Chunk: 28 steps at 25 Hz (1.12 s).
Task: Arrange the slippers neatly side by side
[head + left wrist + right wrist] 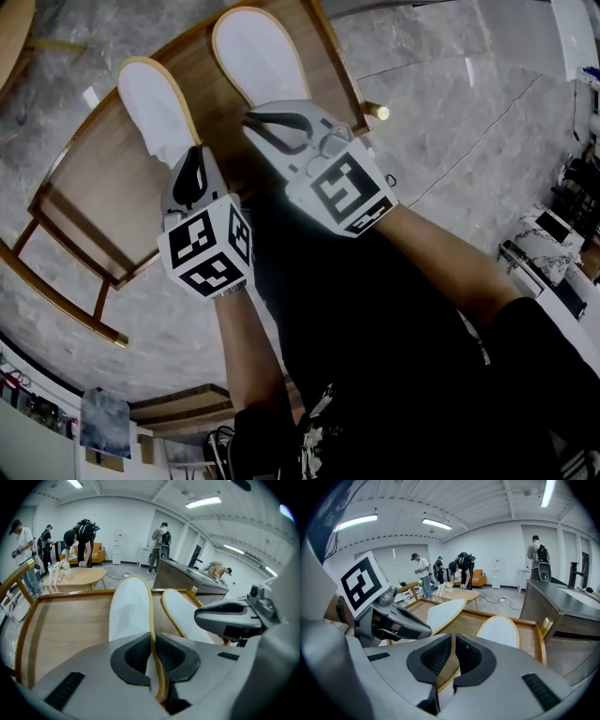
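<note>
Two white slippers with tan rims were over the one wooden counter, toes away from you, with a strip of bare wood between them. The jaws of your left gripper were clamped on the tan rim of the left slipper. The jaws of your right gripper were pinched thinly on the edge of the right slipper. The two grippers hid both heel ends in the head view, and you could not tell whether either slipper rested flat. Several people stood small and indistinct far behind.

Ceiling strip lights shine bright; fisheye edges bend and darken.
</note>
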Motion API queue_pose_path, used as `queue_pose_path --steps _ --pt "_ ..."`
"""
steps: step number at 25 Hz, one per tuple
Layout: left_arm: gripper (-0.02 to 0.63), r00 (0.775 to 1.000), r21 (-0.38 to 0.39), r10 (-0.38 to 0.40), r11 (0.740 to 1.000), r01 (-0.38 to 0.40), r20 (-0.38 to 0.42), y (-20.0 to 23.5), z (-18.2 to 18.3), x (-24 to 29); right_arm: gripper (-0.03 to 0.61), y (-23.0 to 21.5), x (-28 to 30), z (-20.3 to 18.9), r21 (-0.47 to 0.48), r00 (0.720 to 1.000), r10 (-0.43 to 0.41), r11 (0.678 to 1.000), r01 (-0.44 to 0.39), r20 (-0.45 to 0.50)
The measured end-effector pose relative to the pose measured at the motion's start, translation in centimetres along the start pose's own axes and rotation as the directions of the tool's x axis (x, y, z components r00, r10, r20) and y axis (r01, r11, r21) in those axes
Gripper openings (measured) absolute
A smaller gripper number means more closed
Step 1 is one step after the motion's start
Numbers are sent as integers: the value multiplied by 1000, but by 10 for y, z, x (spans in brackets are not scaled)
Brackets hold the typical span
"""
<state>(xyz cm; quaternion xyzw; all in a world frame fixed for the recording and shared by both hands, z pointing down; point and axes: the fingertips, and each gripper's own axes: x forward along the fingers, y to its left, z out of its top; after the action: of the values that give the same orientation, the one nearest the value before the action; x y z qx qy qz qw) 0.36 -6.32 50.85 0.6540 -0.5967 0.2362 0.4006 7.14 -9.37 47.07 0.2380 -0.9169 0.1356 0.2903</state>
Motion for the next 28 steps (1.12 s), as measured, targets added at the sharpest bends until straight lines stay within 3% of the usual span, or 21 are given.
queue_pose_path --steps 7,11,15,22,24,25,28 --pt "26 998 45 -58 997 57 23 -22 10 1 21 -17 -4 0 31 999 -32 999 32 13" --pt "30 998 112 -19 994 13 59 -4 26 -12 31 -41 -11 1 72 996 -87 994 84 31" --pt "77 995 144 2 989 -16 99 21 49 -24 88 -66 -11 -2 106 990 -140 985 137 21" --pt "120 999 155 -36 987 32 22 30 44 4 123 -84 4 -24 234 985 -165 957 173 -50" --pt "116 999 145 -40 989 40 -1 30 40 14 89 -88 5 -24 245 985 -163 954 172 -58" --pt "103 999 141 -35 989 36 -12 32 36 17 35 -86 7 -23 250 986 -154 954 164 -57" --pt "52 999 128 -13 992 17 -32 40 27 24 13 -81 10 -17 270 990 -135 953 139 -34"
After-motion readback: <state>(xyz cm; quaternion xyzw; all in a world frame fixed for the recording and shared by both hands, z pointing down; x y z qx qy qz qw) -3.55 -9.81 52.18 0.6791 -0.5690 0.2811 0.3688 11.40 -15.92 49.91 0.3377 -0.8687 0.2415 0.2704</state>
